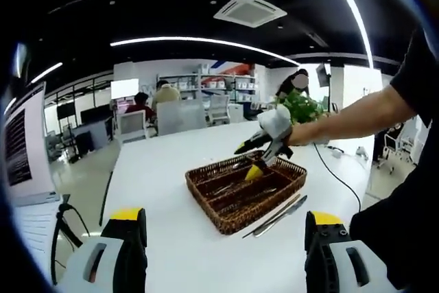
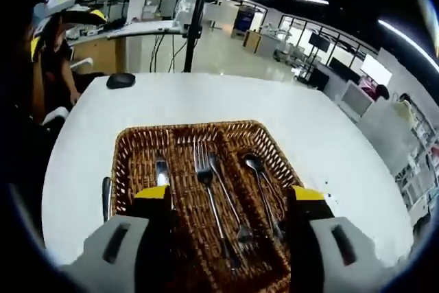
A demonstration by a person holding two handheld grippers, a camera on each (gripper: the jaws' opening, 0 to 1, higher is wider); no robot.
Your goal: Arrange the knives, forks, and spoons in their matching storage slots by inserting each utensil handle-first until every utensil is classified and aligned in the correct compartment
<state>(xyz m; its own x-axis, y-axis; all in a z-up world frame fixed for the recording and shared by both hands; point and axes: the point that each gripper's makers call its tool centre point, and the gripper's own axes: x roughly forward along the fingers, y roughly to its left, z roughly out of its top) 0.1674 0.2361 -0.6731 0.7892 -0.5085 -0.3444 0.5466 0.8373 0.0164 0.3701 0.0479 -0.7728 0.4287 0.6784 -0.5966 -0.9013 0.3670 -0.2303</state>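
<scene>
While forks [image 2: 212, 190] fill basket [image 2: 130, 149], knife [image 1: 281, 215] lies outside.

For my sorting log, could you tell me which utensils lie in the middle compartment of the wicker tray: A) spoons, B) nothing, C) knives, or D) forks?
D: in the right gripper view, two forks lie in the wicker tray's middle compartment, tines pointing away from the camera.
</scene>
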